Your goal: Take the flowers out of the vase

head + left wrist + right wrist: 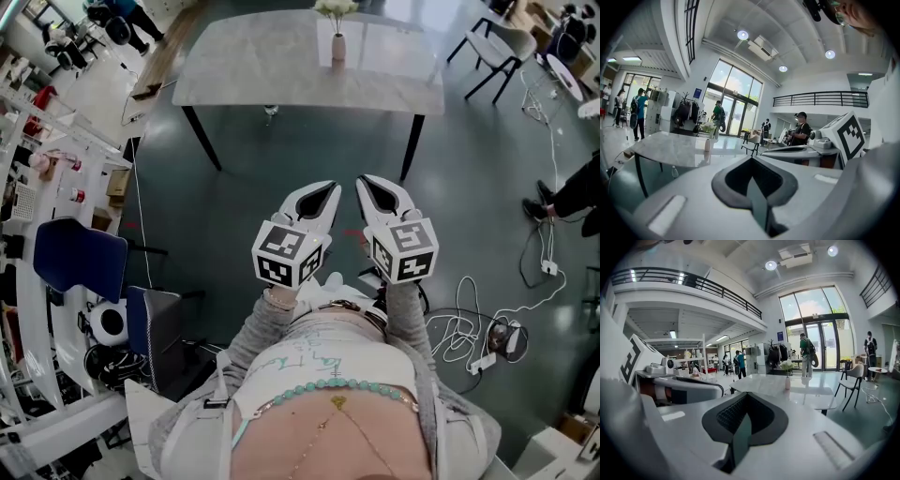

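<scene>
A small pale pink vase [337, 47] with white flowers [336, 7] stands on the far side of a marble-topped table [253, 66]. The vase [707, 144] and flowers [708, 127] also show small and distant in the left gripper view, and the vase [787, 383] with flowers [787, 365] in the right gripper view. My left gripper [325, 190] and right gripper [367, 185] are held side by side close to my body, well short of the table, over the dark floor. Both have jaws closed with nothing between them.
The table stands on black legs [201, 137]. A chair [502, 49] stands at its right, cables and a power strip [483, 361] lie on the floor at right, shelves and a blue chair [80, 258] at left. People stand in the background.
</scene>
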`<state>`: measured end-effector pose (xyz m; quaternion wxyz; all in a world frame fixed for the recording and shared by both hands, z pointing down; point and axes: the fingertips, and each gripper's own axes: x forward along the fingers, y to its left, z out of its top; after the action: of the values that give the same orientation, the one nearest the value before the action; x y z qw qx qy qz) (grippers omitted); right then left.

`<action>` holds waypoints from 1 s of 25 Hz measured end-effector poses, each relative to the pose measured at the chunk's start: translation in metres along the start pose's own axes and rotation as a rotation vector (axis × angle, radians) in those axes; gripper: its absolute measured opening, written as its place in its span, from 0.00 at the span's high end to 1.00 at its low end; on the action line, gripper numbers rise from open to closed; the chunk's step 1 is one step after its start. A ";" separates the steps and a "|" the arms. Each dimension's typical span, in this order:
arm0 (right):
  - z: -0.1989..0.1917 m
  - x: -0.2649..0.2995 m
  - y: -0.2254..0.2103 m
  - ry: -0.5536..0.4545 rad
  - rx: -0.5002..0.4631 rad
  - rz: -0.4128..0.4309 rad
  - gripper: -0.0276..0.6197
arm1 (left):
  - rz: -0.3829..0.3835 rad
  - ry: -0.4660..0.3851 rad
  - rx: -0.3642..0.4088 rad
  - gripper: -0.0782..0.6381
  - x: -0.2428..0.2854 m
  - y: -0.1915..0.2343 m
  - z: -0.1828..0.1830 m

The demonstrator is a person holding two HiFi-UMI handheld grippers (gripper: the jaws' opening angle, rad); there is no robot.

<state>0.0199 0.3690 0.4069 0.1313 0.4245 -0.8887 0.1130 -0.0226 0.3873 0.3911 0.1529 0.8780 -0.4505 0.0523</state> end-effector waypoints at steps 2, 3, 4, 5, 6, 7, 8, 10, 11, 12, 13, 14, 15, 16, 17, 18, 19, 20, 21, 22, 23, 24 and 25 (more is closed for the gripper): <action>-0.001 0.000 -0.001 0.000 0.004 0.005 0.91 | 0.008 0.003 -0.004 0.89 0.001 0.000 -0.002; -0.001 0.001 -0.003 -0.001 0.008 0.004 0.91 | 0.009 0.005 -0.006 0.89 0.002 0.001 -0.003; -0.001 0.003 -0.005 -0.002 0.013 0.003 0.91 | 0.009 0.007 -0.008 0.89 0.004 0.002 -0.003; -0.001 0.005 -0.007 -0.003 0.017 0.002 0.91 | 0.008 0.008 -0.010 0.89 0.005 0.004 -0.004; 0.000 0.007 -0.009 -0.005 0.020 0.002 0.91 | 0.008 0.008 -0.013 0.89 0.007 0.006 -0.004; 0.001 0.010 -0.010 -0.007 0.022 0.002 0.91 | 0.008 0.007 -0.014 0.89 0.009 0.009 -0.003; 0.002 0.013 -0.012 -0.009 0.023 0.000 0.91 | 0.008 0.005 -0.015 0.89 0.012 0.012 -0.002; 0.004 0.020 -0.015 -0.009 0.024 -0.006 0.91 | 0.004 0.002 -0.017 0.89 0.017 0.020 0.000; 0.005 0.023 -0.018 -0.007 0.024 -0.010 0.91 | 0.001 0.003 -0.018 0.89 0.021 0.024 0.001; 0.006 0.028 -0.021 -0.005 0.025 -0.015 0.91 | -0.001 0.005 -0.020 0.89 0.025 0.029 0.002; 0.008 0.033 -0.023 -0.004 0.026 -0.018 0.91 | -0.004 0.006 -0.021 0.89 0.029 0.034 0.004; 0.010 0.038 -0.026 -0.003 0.028 -0.021 0.91 | -0.007 0.008 -0.022 0.89 0.034 0.040 0.006; 0.012 0.044 -0.029 -0.003 0.030 -0.024 0.91 | -0.011 0.009 -0.023 0.89 0.039 0.045 0.008; 0.014 0.049 -0.032 -0.003 0.032 -0.027 0.91 | -0.017 0.009 -0.023 0.89 0.045 0.049 0.010; 0.015 0.054 -0.035 -0.003 0.035 -0.032 0.91 | -0.023 0.009 -0.024 0.89 0.050 0.053 0.012; 0.017 0.059 -0.038 -0.003 0.038 -0.036 0.91 | -0.030 0.009 -0.024 0.89 0.055 0.056 0.014; 0.018 0.064 -0.041 -0.004 0.041 -0.038 0.91 | -0.036 0.009 -0.023 0.89 0.061 0.059 0.016; 0.020 0.070 -0.043 -0.004 0.043 -0.038 0.91 | -0.041 0.008 -0.023 0.89 0.066 0.062 0.018; 0.021 0.076 -0.045 -0.002 0.044 -0.038 0.91 | -0.044 0.008 -0.023 0.89 0.071 0.067 0.019; 0.022 0.083 -0.047 0.002 0.042 -0.036 0.91 | -0.048 0.008 -0.024 0.89 0.075 0.071 0.020; 0.022 0.089 -0.048 0.007 0.040 -0.035 0.91 | -0.051 0.009 -0.027 0.89 0.080 0.076 0.021; 0.023 0.096 -0.050 0.012 0.038 -0.033 0.91 | -0.055 0.010 -0.029 0.89 0.085 0.081 0.022; 0.024 0.102 -0.052 0.015 0.036 -0.033 0.91 | -0.060 0.011 -0.031 0.89 0.089 0.086 0.024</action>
<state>-0.0038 0.2556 0.4220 0.1319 0.4407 -0.8783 0.1300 -0.0404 0.2637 0.4079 0.1704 0.8883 -0.4240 0.0457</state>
